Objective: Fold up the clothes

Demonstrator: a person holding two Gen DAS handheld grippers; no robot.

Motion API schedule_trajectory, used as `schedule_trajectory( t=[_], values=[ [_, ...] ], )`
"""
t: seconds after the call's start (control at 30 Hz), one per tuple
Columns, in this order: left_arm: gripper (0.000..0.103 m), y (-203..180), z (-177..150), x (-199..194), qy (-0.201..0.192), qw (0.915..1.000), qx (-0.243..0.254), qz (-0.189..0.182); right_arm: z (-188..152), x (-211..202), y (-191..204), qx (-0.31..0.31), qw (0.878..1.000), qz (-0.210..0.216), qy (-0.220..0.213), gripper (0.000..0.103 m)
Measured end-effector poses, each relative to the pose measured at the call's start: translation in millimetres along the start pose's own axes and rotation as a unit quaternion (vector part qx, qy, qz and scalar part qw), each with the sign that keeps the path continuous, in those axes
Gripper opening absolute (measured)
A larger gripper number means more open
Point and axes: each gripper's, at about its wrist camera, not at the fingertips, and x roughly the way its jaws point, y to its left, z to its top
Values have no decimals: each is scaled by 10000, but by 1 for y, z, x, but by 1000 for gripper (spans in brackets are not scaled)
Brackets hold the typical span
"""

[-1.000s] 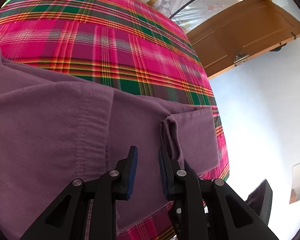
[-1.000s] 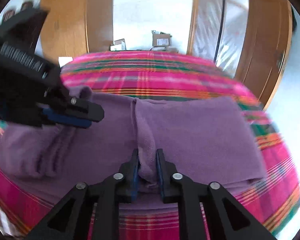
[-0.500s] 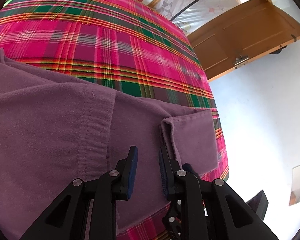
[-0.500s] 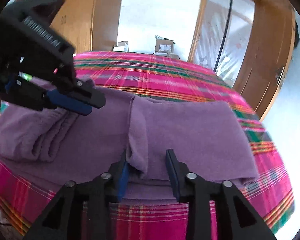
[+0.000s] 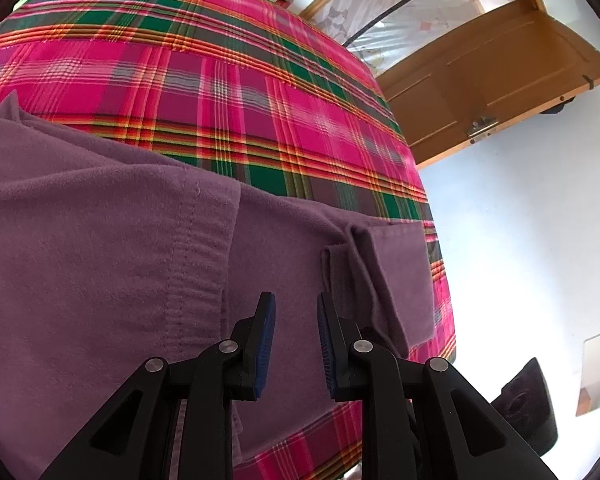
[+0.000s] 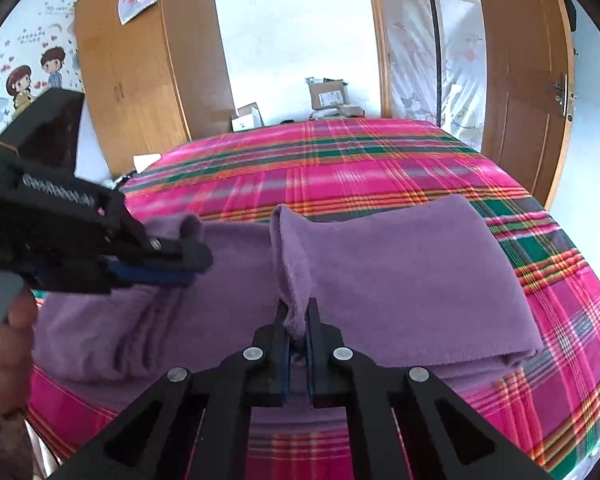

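Purple fleece garment [image 6: 400, 272] is lying spread across the near part of the plaid bedspread [image 6: 360, 168], its right portion doubled into a flat panel and its left portion bunching in loose rolls. The right gripper [image 6: 298, 320] is pinching a raised ridge of the fleece at the panel's inner edge, jaws pressed together on the cloth. By my reading, a fold is in progress: the pinched edge is being lifted, and the next move calls for carrying it across while keeping the layers aligned, though which way is not settled. The left gripper [image 5: 296, 312] is hovering over the garment's middle with its jaws spread and holding nothing, the fleece lying just beneath and ahead of its fingers.
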Motion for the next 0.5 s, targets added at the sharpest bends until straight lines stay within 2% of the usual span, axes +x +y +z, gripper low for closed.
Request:
schedule_trajectory(
  t=[0.07, 0.1, 0.17, 0.37, 0.5],
  values=[
    [22, 0, -1, 0, 19, 10000, 15, 23, -1, 2, 0, -33, 9999, -113, 48, 6],
    [22, 0, -1, 0, 21, 10000, 15, 28, -3, 7, -1, -84, 9994, -306, 114, 6],
    [22, 1, -2, -1, 21, 10000, 11, 33, -7, 13, -3, -173, 9985, -397, 337, 8],
    [22, 1, -3, -6, -28, 10000, 16, 17, -12, 2, 6, -541, 9977, -133, 380, 13],
    [22, 1, -4, -16, -117, 9999, 21, 10, -7, -7, 8, -659, 9975, 116, 243, 16]
  ],
)
